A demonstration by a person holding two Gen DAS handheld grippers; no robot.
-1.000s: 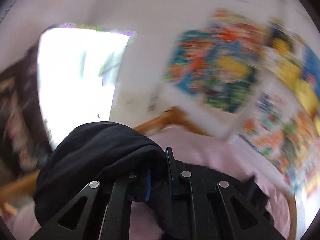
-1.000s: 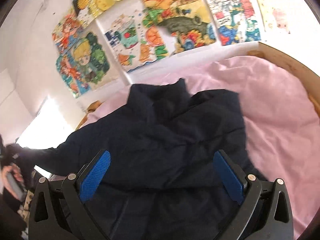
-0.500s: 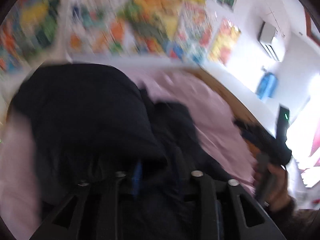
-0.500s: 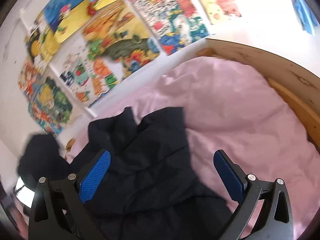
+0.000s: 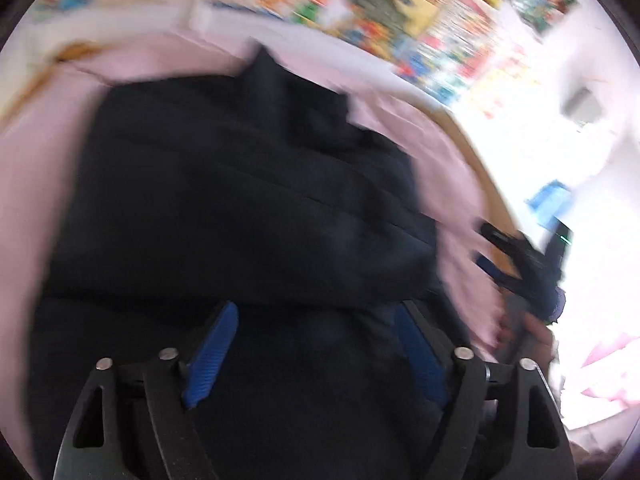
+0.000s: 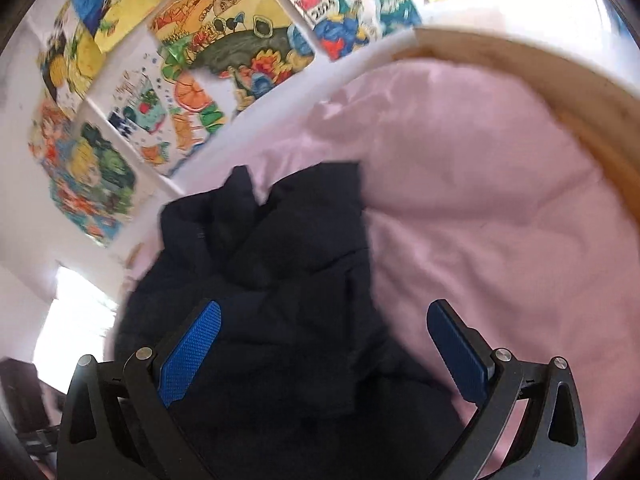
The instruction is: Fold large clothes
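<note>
A dark navy padded jacket (image 5: 248,216) lies bunched on a pink bed sheet (image 5: 36,152). My left gripper (image 5: 316,344) is open just above the jacket's near part, and its blue pads hold nothing. The jacket also shows in the right wrist view (image 6: 272,280), lying left of centre on the sheet (image 6: 480,208). My right gripper (image 6: 324,352) is open and empty, above the jacket's near edge. The right gripper also shows in the left wrist view (image 5: 516,264) at the far right, held in a hand.
A wooden bed frame (image 6: 560,80) curves round the right side of the sheet. Colourful posters (image 6: 224,40) cover the white wall behind the bed. A bright window (image 6: 68,312) is at the left. A blue object (image 5: 548,200) stands beyond the bed.
My left gripper has let go of the jacket sleeve and opened, after carrying it across onto the jacket. The right gripper stayed open and shifted right.
</note>
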